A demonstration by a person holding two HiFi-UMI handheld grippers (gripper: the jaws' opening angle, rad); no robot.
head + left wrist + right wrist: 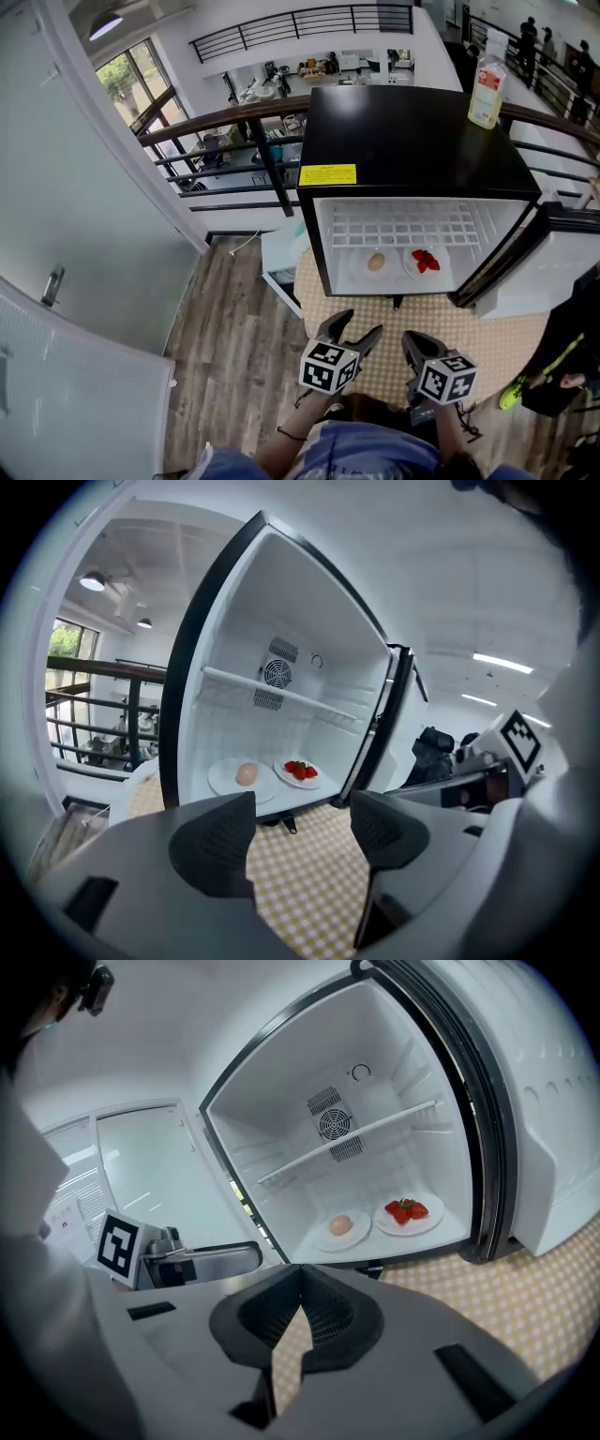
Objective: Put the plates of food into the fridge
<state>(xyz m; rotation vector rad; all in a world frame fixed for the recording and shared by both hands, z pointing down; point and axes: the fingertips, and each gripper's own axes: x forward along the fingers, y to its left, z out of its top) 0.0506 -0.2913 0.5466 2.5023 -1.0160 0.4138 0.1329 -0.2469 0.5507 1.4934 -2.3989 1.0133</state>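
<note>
Round white egg plate [324, 1237] and strawberry plate [427, 1224] inside the glossy fridge [403, 141]; left gripper [300, 832] gapes empty, right gripper [302, 1312] has its ribbed jaws together

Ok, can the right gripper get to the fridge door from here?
Probably yes. The door stands open ahead and right of the right gripper, with only bare checked tabletop between them. Its jaws are shut, which should do for a push.

The fridge [403, 141] stands on the surface [487, 337], door [506, 253] open rightward, 2 plates inside, egg plate [376, 263] left of strawberry plate [426, 262], bottle [487, 84] on top.
</note>
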